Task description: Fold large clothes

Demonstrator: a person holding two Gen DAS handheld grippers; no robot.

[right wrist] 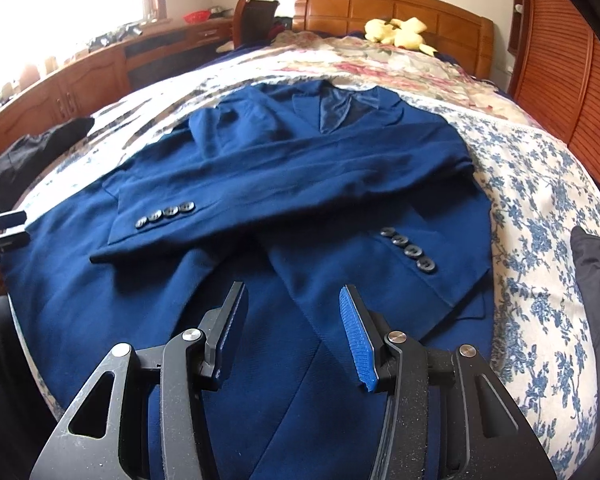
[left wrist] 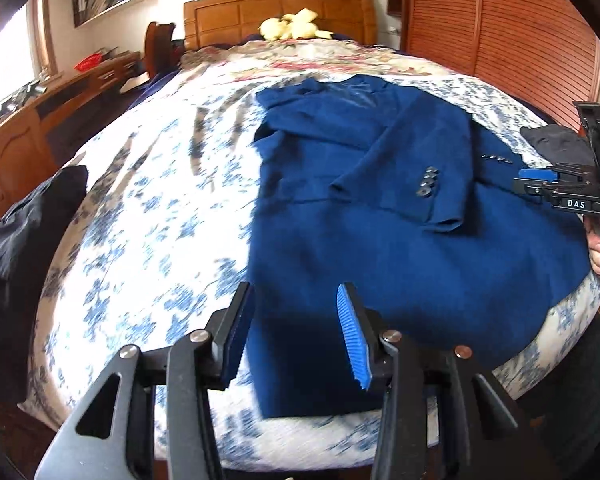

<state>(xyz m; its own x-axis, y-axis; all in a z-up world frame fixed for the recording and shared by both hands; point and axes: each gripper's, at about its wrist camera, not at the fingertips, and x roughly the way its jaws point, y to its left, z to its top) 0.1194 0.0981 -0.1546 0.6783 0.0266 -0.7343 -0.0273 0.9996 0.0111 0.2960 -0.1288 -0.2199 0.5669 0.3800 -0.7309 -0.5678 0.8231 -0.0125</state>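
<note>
A blue suit jacket (right wrist: 340, 160) lies face up on the flowered bedspread (right wrist: 540, 208), collar toward the headboard. Both sleeves are folded across its front, and the cuff buttons (right wrist: 166, 213) show. My right gripper (right wrist: 294, 328) hovers open over the jacket's lower front with nothing between its pads; it also shows at the right edge of the left wrist view (left wrist: 524, 182). My left gripper (left wrist: 296, 320) stands open just above the jacket's (left wrist: 380, 220) lower left edge, its pads not pressing cloth. Its fingertips (right wrist: 8, 228) peek in at the left edge of the right wrist view.
A black garment (left wrist: 20, 224) lies at the bed's left edge and another dark one (right wrist: 596, 280) at the right. A yellow plush toy (right wrist: 400, 32) sits by the wooden headboard (right wrist: 380, 8). A low wooden dresser (right wrist: 80, 88) runs along the left, louvred doors (left wrist: 520, 32) along the right.
</note>
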